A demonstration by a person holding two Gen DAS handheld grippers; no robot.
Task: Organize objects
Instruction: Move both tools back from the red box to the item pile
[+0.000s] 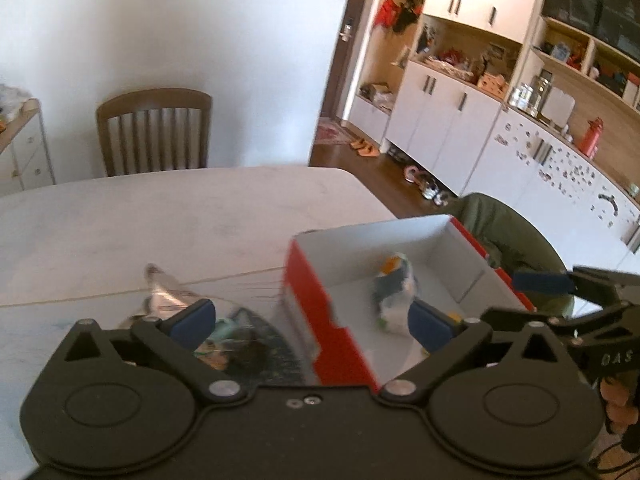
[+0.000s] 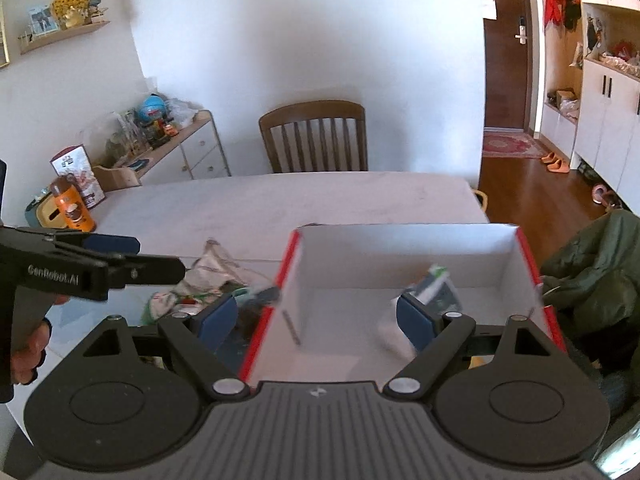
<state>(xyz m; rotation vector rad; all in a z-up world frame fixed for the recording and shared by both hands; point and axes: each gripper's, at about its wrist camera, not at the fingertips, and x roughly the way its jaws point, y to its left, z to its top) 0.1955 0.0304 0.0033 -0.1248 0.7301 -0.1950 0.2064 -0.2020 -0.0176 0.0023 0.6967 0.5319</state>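
two open grippers hovering at the red box

the red box [image 2: 404, 280] is sitting open on the pale table [image 2: 280, 200], white inside. a blurred packet [image 2: 434, 292] is lying inside the box, toward its right wall. left of the box, a heap of wrappers [image 2: 208, 276] is lying on the table, just beside the red wall. the right gripper [image 2: 320, 320] is hanging over the box's near left corner, fingers spread wide and gripping nothing. the left gripper [image 1: 316, 320] is straddling the box's left wall, fingers likewise wide apart and empty. a wooden chair [image 2: 316, 136] is standing beyond the box.
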